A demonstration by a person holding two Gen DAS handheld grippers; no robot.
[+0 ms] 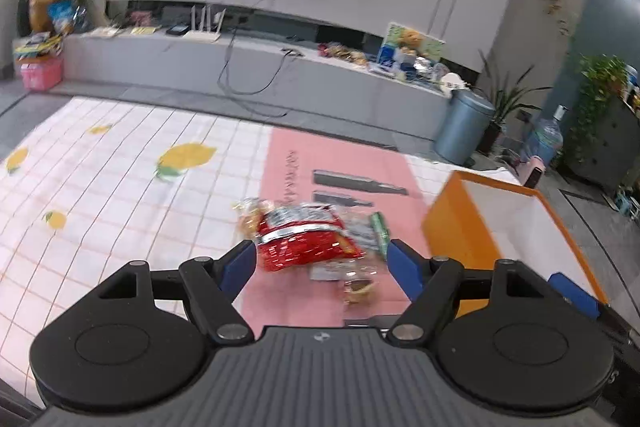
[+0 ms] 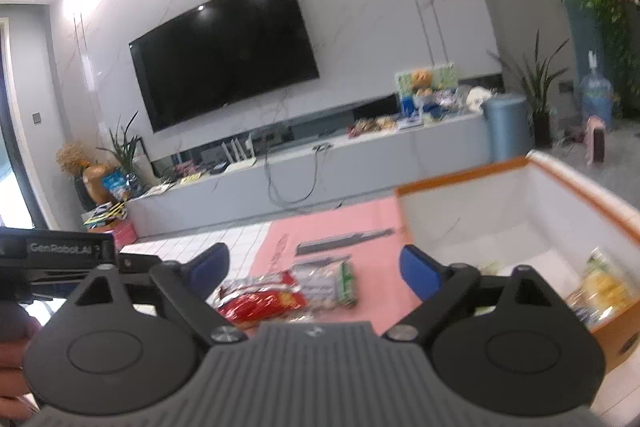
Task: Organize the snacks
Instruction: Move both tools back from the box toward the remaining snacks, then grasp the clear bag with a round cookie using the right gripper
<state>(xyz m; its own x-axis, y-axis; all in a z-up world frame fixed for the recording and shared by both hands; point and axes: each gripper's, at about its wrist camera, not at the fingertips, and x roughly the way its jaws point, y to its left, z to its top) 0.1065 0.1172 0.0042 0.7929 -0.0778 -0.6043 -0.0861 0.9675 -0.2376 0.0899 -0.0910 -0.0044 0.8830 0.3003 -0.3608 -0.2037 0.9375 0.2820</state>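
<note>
The left gripper [image 1: 322, 261] hangs with its blue pads spread wide and nothing clasped; the red snack bag [image 1: 308, 241] lies on the table just ahead of it, in line with the gap between the pads but touched by neither. Around that bag is a loose heap: a silvery packet with a green edge [image 1: 370, 231] to its right, a clear packet of brown pieces [image 1: 250, 217] at its far left, and a small blurred snack [image 1: 358, 291] nearer the gripper's right pad. All rest on a pink mat [image 1: 340, 163] laid over a white checked cloth with lemons [image 1: 120, 167]. To the right of the gripper stands an orange box [image 1: 456, 227] with white inner walls, its near corner close beside the heap.

The right gripper [image 2: 314, 267] is likewise wide open and empty. The same heap lies just in front of and below it. The orange box is ahead and to its right, and a yellow snack packet [image 2: 604, 283] already lies inside. At its left, the other gripper's black body is seen close by.

Well beyond both grippers are a low grey TV bench [image 1: 240, 55], a wall television [image 2: 224, 55], a blue-grey bin [image 1: 462, 129] and potted plants [image 2: 540, 87].
</note>
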